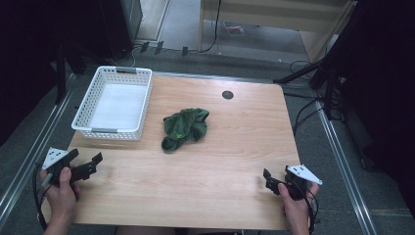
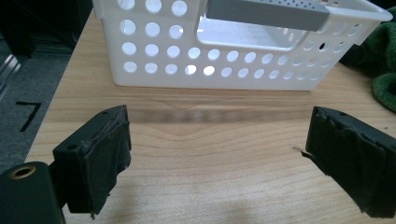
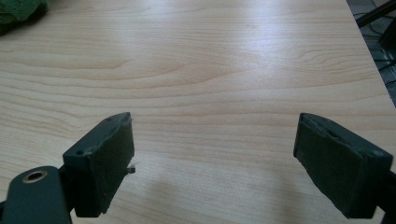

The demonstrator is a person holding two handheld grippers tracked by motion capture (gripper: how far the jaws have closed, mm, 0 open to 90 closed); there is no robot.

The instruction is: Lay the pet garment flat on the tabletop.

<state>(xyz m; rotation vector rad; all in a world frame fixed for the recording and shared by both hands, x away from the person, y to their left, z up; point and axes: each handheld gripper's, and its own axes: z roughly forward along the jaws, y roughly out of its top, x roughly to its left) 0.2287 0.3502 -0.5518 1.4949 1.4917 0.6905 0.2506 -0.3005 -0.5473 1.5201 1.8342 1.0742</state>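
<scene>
A crumpled green cloth (image 1: 185, 128) lies near the middle of the wooden table (image 1: 220, 147). A white perforated basket (image 1: 115, 103) stands empty at the table's back left. My left gripper (image 1: 89, 165) rests at the front left corner, held by a hand, open with nothing between its jaws. The left gripper view has the basket (image 2: 233, 51) straight ahead and the cloth's edge (image 2: 380, 70) at the right. My right gripper (image 1: 270, 180) sits at the front right, open and empty. The cloth (image 3: 18, 11) peeks into the top left corner of the right gripper view.
A dark round cable hole (image 1: 227, 94) marks the table's back middle. Metal rails (image 1: 342, 161) run along both sides of the table. Cables (image 1: 303, 107) and dark stands lie on the floor at the right.
</scene>
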